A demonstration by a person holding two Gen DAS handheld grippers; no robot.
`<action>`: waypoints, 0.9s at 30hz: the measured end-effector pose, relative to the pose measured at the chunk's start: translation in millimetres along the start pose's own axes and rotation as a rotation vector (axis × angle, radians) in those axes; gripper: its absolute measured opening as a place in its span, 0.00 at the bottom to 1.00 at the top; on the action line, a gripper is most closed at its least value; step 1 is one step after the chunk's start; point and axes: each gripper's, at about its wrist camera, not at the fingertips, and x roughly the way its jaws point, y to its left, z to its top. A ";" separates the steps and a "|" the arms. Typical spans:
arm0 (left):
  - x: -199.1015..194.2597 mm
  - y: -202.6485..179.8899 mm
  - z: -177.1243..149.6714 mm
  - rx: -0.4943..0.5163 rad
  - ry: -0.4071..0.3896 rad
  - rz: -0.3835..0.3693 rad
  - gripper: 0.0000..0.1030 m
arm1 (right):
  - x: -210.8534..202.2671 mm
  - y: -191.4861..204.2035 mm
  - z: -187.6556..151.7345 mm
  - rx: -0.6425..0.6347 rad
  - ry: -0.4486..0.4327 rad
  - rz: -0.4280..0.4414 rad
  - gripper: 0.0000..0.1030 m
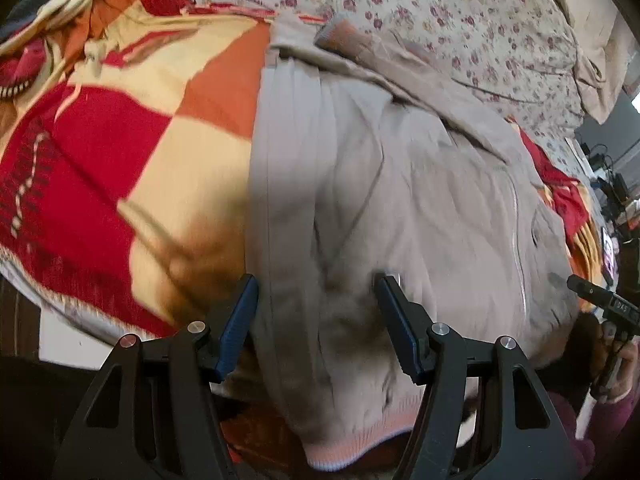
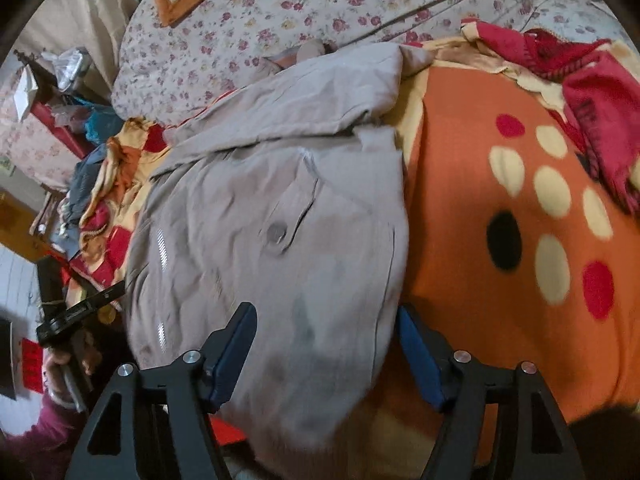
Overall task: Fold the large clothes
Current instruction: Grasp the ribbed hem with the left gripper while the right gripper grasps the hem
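Note:
A large grey-beige jacket lies spread on a bed, with a zipper, a button pocket and an orange-trimmed hem near me. It also shows in the right wrist view. My left gripper is open, its blue-padded jaws straddling the jacket's left edge near the hem. My right gripper is open, its jaws straddling the jacket's right edge. Neither holds cloth. The right gripper also shows at the left view's right edge, and the left gripper at the right view's left edge.
Under the jacket lies a red, orange and cream blanket, dotted on the right side. A floral quilt covers the far bed. Cluttered furniture and clothes stand at the left of the right view.

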 end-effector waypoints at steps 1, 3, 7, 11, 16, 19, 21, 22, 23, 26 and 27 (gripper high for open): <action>-1.1 1.3 -4.2 -0.001 0.011 -0.005 0.61 | -3.5 1.4 -5.1 -0.005 0.005 0.009 0.68; -2.0 3.5 -13.7 -0.007 0.036 -0.024 0.61 | -7.6 3.4 -13.5 -0.009 0.017 0.031 0.69; 3.7 1.3 -30.9 0.003 0.099 -0.037 0.61 | -6.8 7.5 -26.6 -0.032 0.042 0.048 0.70; 12.8 -3.3 -44.0 0.018 0.124 -0.005 0.61 | -0.5 13.0 -35.3 -0.068 0.061 0.050 0.70; 28.6 -6.4 -51.8 0.024 0.183 0.004 0.61 | 7.1 21.9 -42.0 -0.116 0.075 0.066 0.70; 36.4 -9.9 -52.9 0.046 0.213 0.005 0.61 | 12.4 24.7 -42.7 -0.133 0.066 0.075 0.70; 34.8 -13.2 -52.8 0.059 0.207 -0.008 0.48 | 19.3 22.8 -42.6 -0.126 0.073 0.065 0.62; 33.0 -14.5 -52.7 0.067 0.202 -0.023 0.37 | 20.9 23.0 -42.4 -0.128 0.077 0.065 0.49; 29.7 -16.0 -52.3 0.076 0.195 -0.036 0.22 | 20.2 24.6 -42.9 -0.133 0.080 0.073 0.35; 10.5 -12.4 -50.2 0.060 0.162 -0.106 0.12 | 9.3 34.4 -47.1 -0.176 0.066 0.088 0.17; 1.9 -10.0 -49.3 0.055 0.152 -0.128 0.11 | 3.7 40.8 -50.6 -0.202 0.068 0.091 0.15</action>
